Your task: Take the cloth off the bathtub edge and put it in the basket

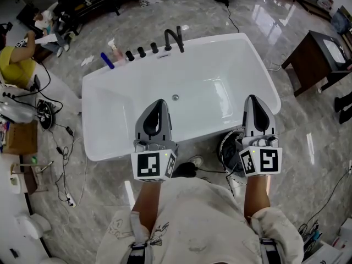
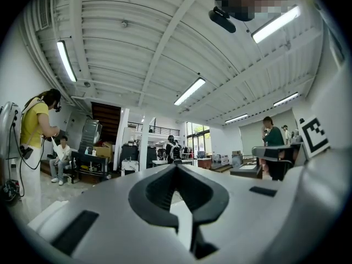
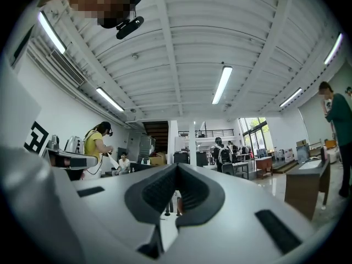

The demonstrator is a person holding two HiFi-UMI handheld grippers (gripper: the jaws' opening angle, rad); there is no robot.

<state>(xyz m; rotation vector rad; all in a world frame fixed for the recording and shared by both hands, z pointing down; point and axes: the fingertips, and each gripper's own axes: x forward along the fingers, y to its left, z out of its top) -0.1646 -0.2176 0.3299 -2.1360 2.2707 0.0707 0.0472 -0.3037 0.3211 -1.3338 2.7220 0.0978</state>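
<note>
While left gripper (image 1: 158, 101) and right gripper (image 1: 252, 97) hang closed, empty, the bathtub (image 1: 220, 65) stretches crosswise ahead. Head view alone shows it whole.

Below me: glossy grey marbled floor (image 1: 297, 142). Dark table (image 1: 322, 56) to my right. Overhead: white ribbed ceiling (image 3: 181, 43), tube lights (image 3: 221, 84). White wall (image 2: 16, 76) at my left. Far end: tall windows (image 3: 253, 128), possibly a staircase (image 2: 104, 120).

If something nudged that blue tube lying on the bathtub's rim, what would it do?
The blue tube looks round and lies flat, so it would probably roll. The bathtub rim looks glossy, so it may also slide off easily.
</note>
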